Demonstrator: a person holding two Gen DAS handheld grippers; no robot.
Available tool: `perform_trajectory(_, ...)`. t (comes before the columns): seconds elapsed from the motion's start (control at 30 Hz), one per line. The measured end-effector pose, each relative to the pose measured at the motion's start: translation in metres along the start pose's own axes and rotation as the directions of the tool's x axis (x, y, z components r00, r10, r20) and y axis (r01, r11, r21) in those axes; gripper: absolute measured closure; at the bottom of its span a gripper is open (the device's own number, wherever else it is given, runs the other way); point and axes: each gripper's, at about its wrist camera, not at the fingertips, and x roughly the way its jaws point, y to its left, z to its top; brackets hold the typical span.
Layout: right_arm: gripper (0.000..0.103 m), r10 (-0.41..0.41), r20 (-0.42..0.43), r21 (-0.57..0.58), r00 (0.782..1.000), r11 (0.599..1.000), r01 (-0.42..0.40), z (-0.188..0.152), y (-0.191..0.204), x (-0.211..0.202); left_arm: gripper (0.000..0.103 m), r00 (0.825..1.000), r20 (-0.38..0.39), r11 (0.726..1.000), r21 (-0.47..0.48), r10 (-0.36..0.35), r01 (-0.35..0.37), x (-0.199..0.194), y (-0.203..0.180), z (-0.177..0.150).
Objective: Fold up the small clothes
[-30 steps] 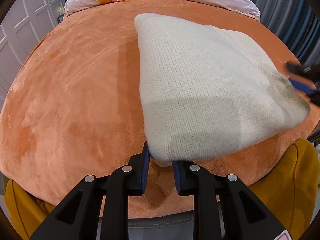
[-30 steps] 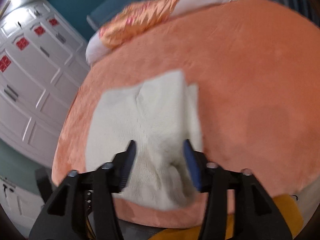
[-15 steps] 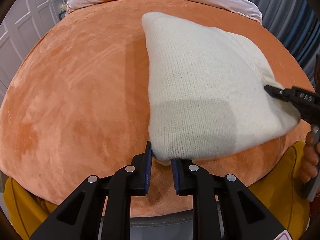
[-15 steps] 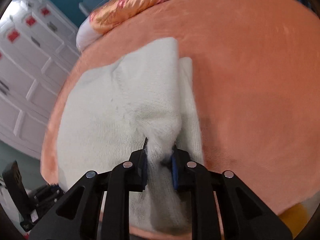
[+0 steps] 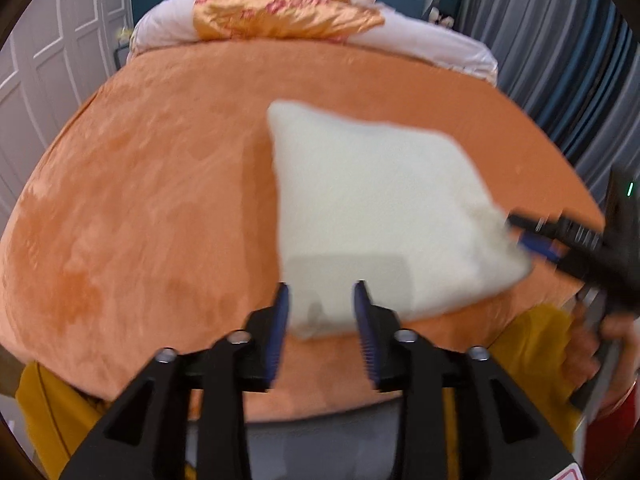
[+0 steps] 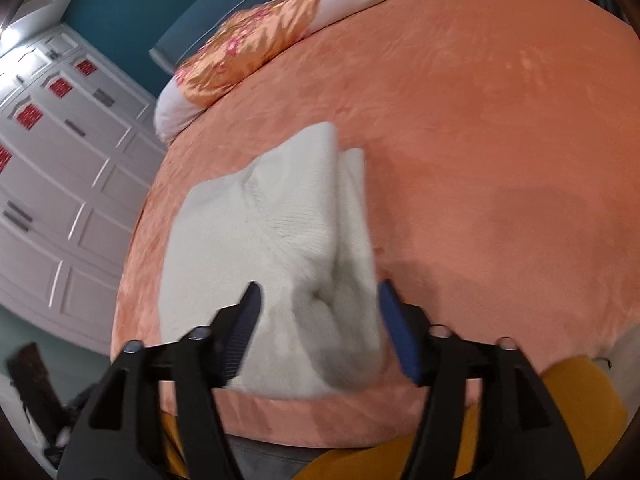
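Observation:
A cream knitted garment (image 5: 376,216) lies folded on the orange bed cover (image 5: 152,200), near the bed's front edge. My left gripper (image 5: 322,312) hovers above the garment's near corner. Its jaws are opening, and the cloth shows between them without the pads pressing it. In the right wrist view the same garment (image 6: 272,232) shows a bunched fold at its near end. My right gripper (image 6: 320,312) straddles that fold, its jaws opening wide and clear of the cloth. The left wrist view shows the right gripper (image 5: 516,232) at the garment's right corner.
An orange satin pillow (image 5: 280,16) and white bedding (image 5: 448,48) lie at the bed's head. White wardrobe doors (image 6: 52,184) stand on the left, grey curtains (image 5: 560,60) on the right. Yellow fabric (image 6: 580,400) and a person's hand (image 5: 616,332) are at the bed's near edge.
Both grippers have let go of the garment and opened. The left gripper has risen away from the bed. The right gripper had pinched the fold half a second ago and now spreads wide.

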Motion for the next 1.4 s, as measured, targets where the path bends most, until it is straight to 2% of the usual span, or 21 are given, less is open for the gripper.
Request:
perform_trajectory(0.07,0.032,-0.001,-0.006,0.014,1.000,1.000,0.001,-0.005,-0.001,0.005,0.067,1.000,0.011,1.000,0.025,-0.003,0.002,0.007,-0.014,0.010)
perform_trajectory(0.13,0.049,0.007,-0.057,0.004,0.998,1.000,-0.007,-0.008,0.001,0.018,0.067,1.000,0.000,0.999,0.050,0.017,-0.017,0.019,-0.024,0.015)
perform_trajectory(0.17,0.069,0.004,-0.077,-0.016,0.997,1.000,-0.005,-0.009,0.003,0.023,0.068,1.000,-0.015,0.998,0.060,0.028,-0.027,0.028,-0.030,0.016)
perform_trajectory(0.2,0.082,-0.024,-0.072,-0.048,0.997,0.999,0.020,-0.009,0.009,0.022,0.067,0.999,-0.024,0.997,0.064,0.034,-0.032,0.033,-0.033,0.016)
perform_trajectory(0.3,0.084,0.070,0.028,-0.082,0.997,0.994,-0.067,0.000,0.022,-0.010,0.067,0.997,-0.041,0.995,0.075,0.062,-0.058,0.041,-0.037,0.015)
perform_trajectory(0.37,0.084,0.098,0.063,-0.089,0.993,0.992,-0.092,0.003,0.023,-0.023,0.067,0.995,-0.052,0.994,0.083,0.082,-0.078,0.045,-0.037,0.013)
perform_trajectory(0.43,0.084,0.051,0.028,-0.082,0.998,0.996,-0.048,-0.001,0.013,-0.010,0.067,0.992,-0.074,0.990,0.097,0.106,-0.099,0.052,-0.038,0.010)
perform_trajectory(0.47,0.084,-0.017,-0.038,-0.069,0.999,0.998,0.014,-0.008,0.000,0.012,0.067,0.990,-0.083,0.989,0.098,0.114,-0.106,0.055,-0.037,0.009)
perform_trajectory(0.5,0.083,-0.038,-0.093,-0.047,0.995,0.998,0.034,-0.014,-0.009,0.029,0.067,0.989,-0.095,0.989,0.097,0.117,-0.108,0.058,-0.037,0.007)
perform_trajectory(0.53,0.083,-0.022,-0.116,-0.013,0.993,1.000,0.020,-0.018,-0.018,0.038,0.067,0.988,-0.095,0.988,0.100,0.124,-0.115,0.059,-0.036,0.006)
perform_trajectory(0.6,0.083,0.029,-0.100,0.028,0.995,0.999,-0.026,-0.018,-0.022,0.030,0.067,0.986,-0.082,0.983,0.121,0.148,-0.138,0.060,-0.039,0.005)
perform_trajectory(0.73,0.083,-0.020,-0.095,-0.024,0.995,1.000,0.018,-0.015,-0.007,0.024,0.067,0.981,-0.076,0.977,0.137,0.177,-0.166,0.061,-0.041,0.004)
perform_trajectory(0.87,0.083,-0.008,-0.068,-0.105,0.998,0.994,0.001,-0.010,0.020,0.016,0.067,0.978,-0.071,0.972,0.145,0.196,-0.184,0.062,-0.041,0.004)
perform_trajectory(0.97,0.083,-0.090,-0.100,-0.169,0.991,0.983,0.072,-0.013,0.027,0.038,0.066,0.977,-0.072,0.971,0.148,0.199,-0.187,0.063,-0.040,0.004)
perform_trajectory(1.07,0.083,-0.057,-0.108,-0.123,0.993,0.991,0.043,-0.017,0.016,0.038,0.066,0.975,-0.068,0.966,0.164,0.213,-0.200,0.064,-0.041,0.003)
perform_trajectory(1.1,0.079,-0.052,-0.109,-0.114,0.993,0.993,0.039,-0.016,0.016,0.035,0.066,0.975,-0.068,0.966,0.164,0.214,-0.200,0.064,-0.040,0.003)
perform_trajectory(1.2,0.077,-0.056,-0.110,-0.080,0.992,0.996,0.047,-0.014,0.015,0.023,0.066,0.974,-0.067,0.965,0.164,0.215,-0.202,0.064,-0.041,0.002)
perform_trajectory(1.3,0.077,-0.058,-0.065,-0.084,0.996,0.995,0.052,-0.011,0.022,0.000,0.066,0.973,-0.065,0.963,0.171,0.223,-0.209,0.065,-0.042,0.002)
perform_trajectory(1.4,0.077,-0.083,-0.004,-0.166,0.997,0.983,0.082,-0.008,0.041,-0.018,0.065,0.973,-0.066,0.964,0.168,0.221,-0.208,0.065,-0.043,0.002)
